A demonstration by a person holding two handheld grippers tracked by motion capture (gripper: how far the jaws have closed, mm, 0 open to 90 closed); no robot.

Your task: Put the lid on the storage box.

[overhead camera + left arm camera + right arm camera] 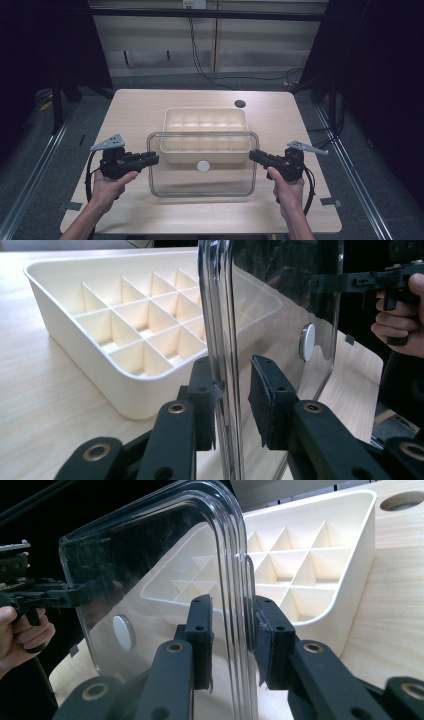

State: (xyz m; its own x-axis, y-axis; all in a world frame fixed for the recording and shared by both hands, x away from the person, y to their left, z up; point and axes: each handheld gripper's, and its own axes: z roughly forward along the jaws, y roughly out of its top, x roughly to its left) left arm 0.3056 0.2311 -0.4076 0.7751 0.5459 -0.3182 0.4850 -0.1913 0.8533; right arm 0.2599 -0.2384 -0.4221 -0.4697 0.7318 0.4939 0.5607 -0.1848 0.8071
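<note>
My left gripper (pixel 152 160) and right gripper (pixel 254 155) each clamp a side edge of the clear lid (pixel 202 182) — near the desk's (pixel 140 107) front edge, overlapping the cream tray (pixel 205 131).

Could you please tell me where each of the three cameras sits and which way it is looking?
High view: above the person's side, looking forward and down on the table; both forearms, the left gripper and right gripper show.
Left gripper view: rides the left gripper, looking along its black jaws, closed on the clear lid, toward the cream divided tray; the other hand shows beyond.
Right gripper view: rides the right gripper, mirrored; the left hand shows.
Both gripper views share lid, its white knob and tray.
</note>
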